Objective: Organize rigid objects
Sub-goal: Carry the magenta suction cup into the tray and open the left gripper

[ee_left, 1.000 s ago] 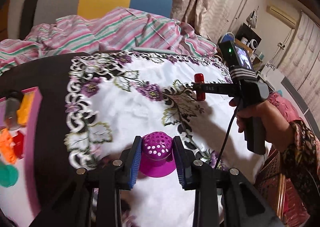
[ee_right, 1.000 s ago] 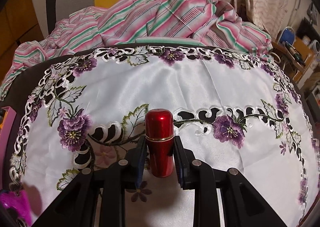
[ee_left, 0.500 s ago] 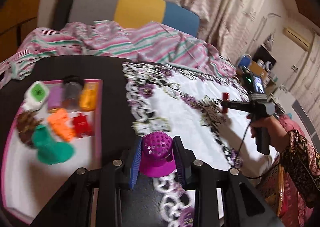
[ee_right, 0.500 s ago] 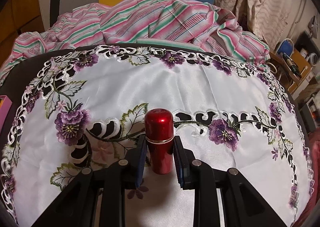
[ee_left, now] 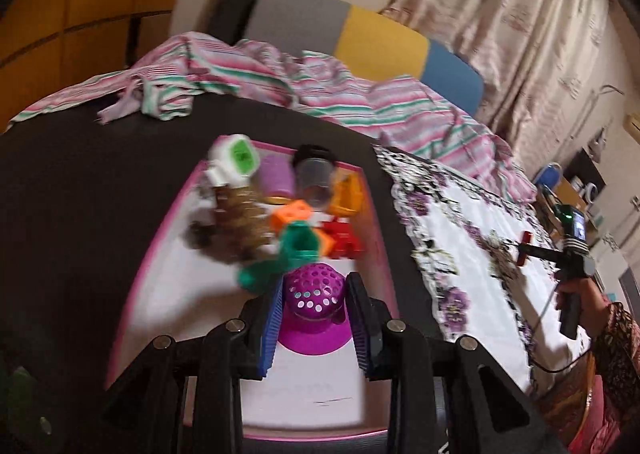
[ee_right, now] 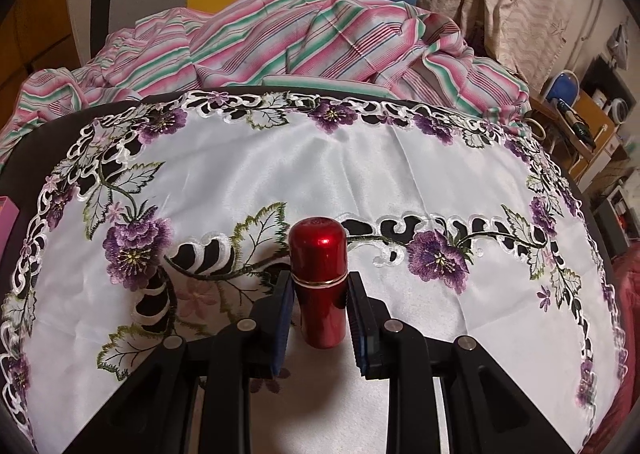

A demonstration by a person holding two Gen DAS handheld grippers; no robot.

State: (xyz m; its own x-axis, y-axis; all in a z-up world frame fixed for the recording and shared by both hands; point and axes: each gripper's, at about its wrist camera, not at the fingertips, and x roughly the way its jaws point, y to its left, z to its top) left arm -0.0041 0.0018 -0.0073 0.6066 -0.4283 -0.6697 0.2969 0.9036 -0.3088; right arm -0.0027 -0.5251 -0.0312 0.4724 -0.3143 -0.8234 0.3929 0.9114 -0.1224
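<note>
My left gripper (ee_left: 316,294) is shut on a purple perforated cup (ee_left: 316,306) with a wide base, held over the near part of a pink-rimmed white tray (ee_left: 160,254). The tray holds several small items: a green cup (ee_left: 288,254), orange blocks (ee_left: 292,214), a red toy (ee_left: 344,238), a clear jar (ee_left: 314,178). My right gripper (ee_right: 318,294) is shut on an upright red metal cylinder (ee_right: 318,274) above the embroidered white cloth (ee_right: 320,182); it also shows far right in the left wrist view (ee_left: 524,250).
The dark table (ee_left: 80,194) bears the tray on the left and the cloth (ee_left: 472,246) on the right. A striped pink-green fabric (ee_right: 300,34) is heaped behind, over a grey, yellow and blue chair (ee_left: 360,42). Shelves and clutter (ee_right: 592,122) stand at the right.
My left gripper has carried the purple cup leftwards from over the cloth to over the tray. My right gripper still holds the red cylinder, nearly in the same place.
</note>
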